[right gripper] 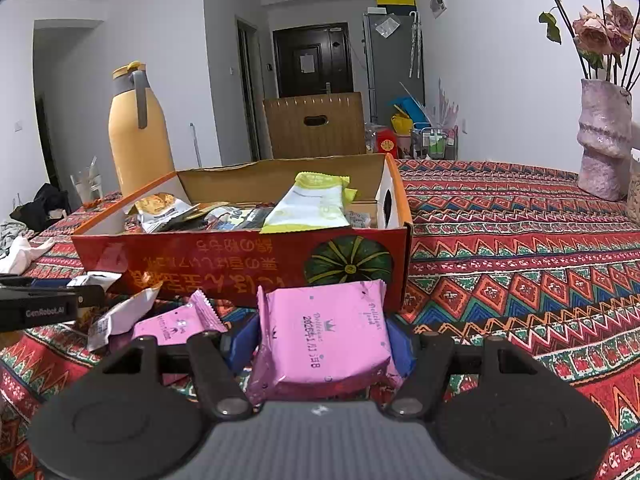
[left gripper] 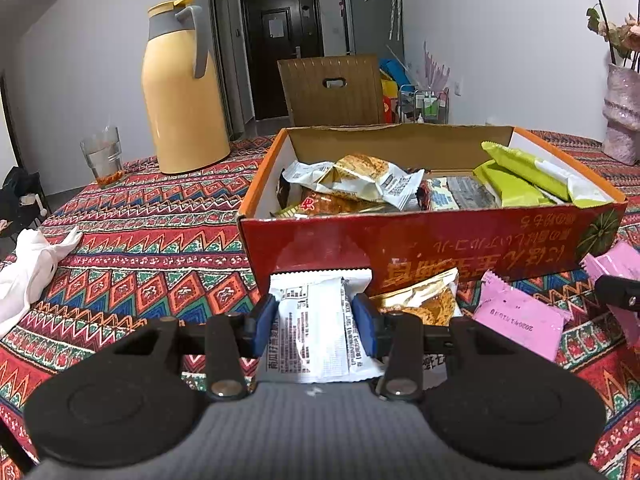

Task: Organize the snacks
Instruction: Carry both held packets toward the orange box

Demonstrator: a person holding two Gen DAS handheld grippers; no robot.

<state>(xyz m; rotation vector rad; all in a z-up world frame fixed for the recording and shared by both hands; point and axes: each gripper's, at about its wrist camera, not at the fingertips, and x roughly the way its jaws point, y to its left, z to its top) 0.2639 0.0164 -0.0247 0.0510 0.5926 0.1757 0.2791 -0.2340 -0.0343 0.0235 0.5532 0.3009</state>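
Left gripper (left gripper: 316, 318) clamps a white snack packet (left gripper: 316, 320); right gripper (right gripper: 322, 340) – pink packet (right gripper: 324, 336).

Left hand-held gripper (left gripper: 316, 320) clamped on packet, right hand-held gripper (right gripper: 322, 344) likewise

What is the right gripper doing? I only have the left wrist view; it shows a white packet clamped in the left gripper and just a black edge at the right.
Observer: The right gripper is shut on a pink packet.
Operator: Is that packet over the box?
Observer: No. It sits in front of the snack box, its top edge below the rim and overlapping the pumpkin picture.
Operator: Does the box's right end look intact?
Observer: It stands upright and has a dark oval cut-out.
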